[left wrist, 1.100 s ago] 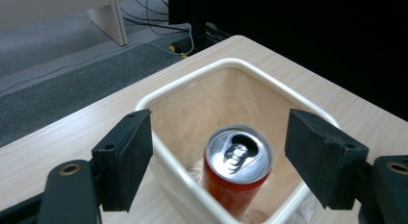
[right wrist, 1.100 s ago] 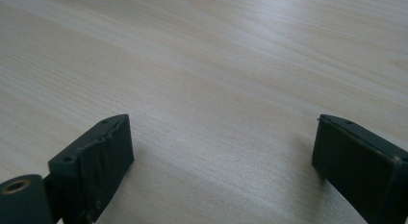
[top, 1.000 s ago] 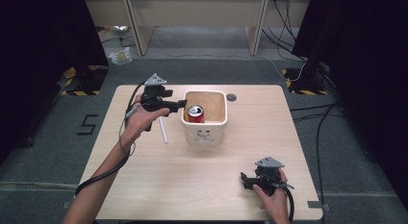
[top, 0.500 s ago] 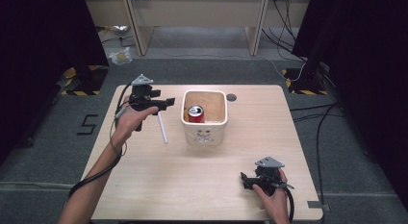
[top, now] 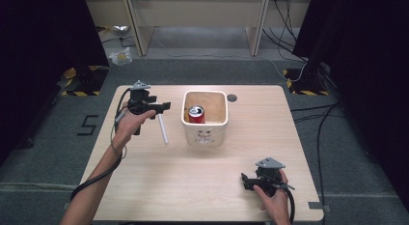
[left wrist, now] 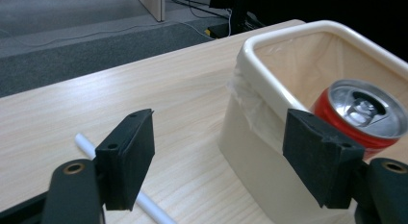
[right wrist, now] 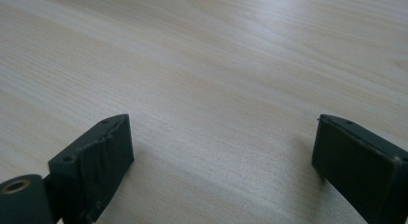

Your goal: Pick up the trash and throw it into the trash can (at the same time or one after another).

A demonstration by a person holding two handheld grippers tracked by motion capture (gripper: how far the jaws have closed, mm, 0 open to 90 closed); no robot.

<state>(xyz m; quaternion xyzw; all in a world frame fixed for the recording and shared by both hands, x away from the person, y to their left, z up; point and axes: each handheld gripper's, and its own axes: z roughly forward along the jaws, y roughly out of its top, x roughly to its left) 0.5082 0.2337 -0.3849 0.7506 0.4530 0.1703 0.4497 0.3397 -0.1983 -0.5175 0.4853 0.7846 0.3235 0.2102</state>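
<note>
A cream bin (top: pixel 205 133) lined with a thin bag stands mid-table, and a red drink can (top: pixel 196 114) stands upright inside it. In the left gripper view the bin's rim (left wrist: pixel 260 75) and the can (left wrist: pixel 363 116) lie ahead to the right. My left gripper (top: pixel 164 107) hovers open left of the bin, empty, above a white tube (top: pixel 163 128) lying on the table; the tube (left wrist: pixel 139 197) passes under its left jaw. My right gripper (top: pixel 245 181) rests open and empty near the front right of the table (top: pixel 251 143), with bare wood (right wrist: pixel 211 89) between its jaws.
A round cable hole (top: pixel 232 97) sits in the tabletop behind the bin. Cables trail from both grippers. Grey floor surrounds the table, with desk legs and loose cables at the back and dark curtains at both sides.
My left gripper has drawn back leftward from the bin's rim, open and empty. The can stays in the bin. The right gripper has not moved.
</note>
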